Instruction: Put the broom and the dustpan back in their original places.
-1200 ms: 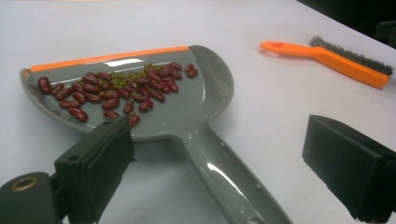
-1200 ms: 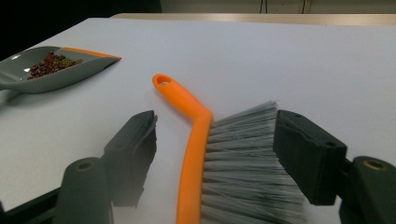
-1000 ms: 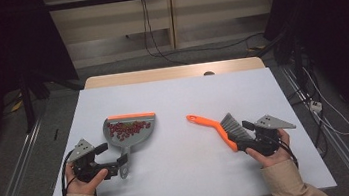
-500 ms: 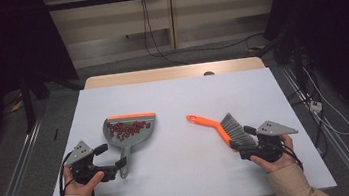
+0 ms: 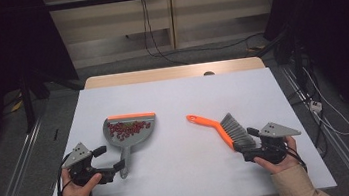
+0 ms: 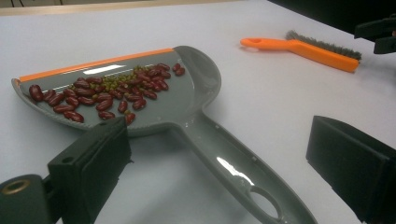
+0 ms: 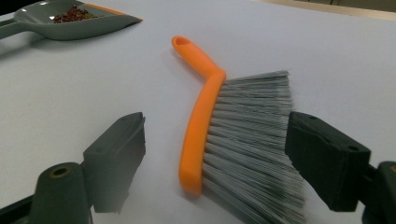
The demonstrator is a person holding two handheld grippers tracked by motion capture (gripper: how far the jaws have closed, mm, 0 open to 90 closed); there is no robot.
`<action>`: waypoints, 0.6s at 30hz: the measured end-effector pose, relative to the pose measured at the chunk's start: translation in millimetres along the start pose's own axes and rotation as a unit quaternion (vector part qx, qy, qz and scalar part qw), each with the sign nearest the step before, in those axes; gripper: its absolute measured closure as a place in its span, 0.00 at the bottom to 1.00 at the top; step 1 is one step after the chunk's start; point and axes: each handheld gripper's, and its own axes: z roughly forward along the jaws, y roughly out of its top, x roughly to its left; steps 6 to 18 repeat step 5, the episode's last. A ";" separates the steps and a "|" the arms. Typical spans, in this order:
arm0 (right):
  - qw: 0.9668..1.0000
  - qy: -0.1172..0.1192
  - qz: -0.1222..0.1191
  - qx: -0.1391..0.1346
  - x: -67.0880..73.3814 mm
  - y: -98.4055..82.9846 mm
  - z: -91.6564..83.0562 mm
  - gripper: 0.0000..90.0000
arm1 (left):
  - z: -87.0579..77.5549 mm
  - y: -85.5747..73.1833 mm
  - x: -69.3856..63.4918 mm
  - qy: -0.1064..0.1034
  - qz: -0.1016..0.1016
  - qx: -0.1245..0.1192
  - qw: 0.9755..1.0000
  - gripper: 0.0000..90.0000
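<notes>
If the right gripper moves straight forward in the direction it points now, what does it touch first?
Most likely the brush: it lies flat on the table between the open jaws of the right gripper, orange back and grey bristles directly ahead.

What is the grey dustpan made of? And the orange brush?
The dustpan looks like smooth, shiny grey plastic: light glints off its handle, and its orange front lip may be softer rubber. The brush seems to have a glossy orange plastic handle, with thin, stiff grey bristles, probably plastic too.
</notes>
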 end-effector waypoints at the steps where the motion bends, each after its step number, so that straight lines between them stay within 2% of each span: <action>1: 1.000 0.001 0.001 0.000 0.1 0.1 0.0 0.22 | 0.2 -0.1 -0.1 -0.001 0.000 -0.001 1.000 0.07; 18: 1.000 0.003 -0.002 -0.001 1.2 0.5 0.7 0.22 | 0.6 -0.1 -1.1 -0.001 0.001 0.000 1.000 0.07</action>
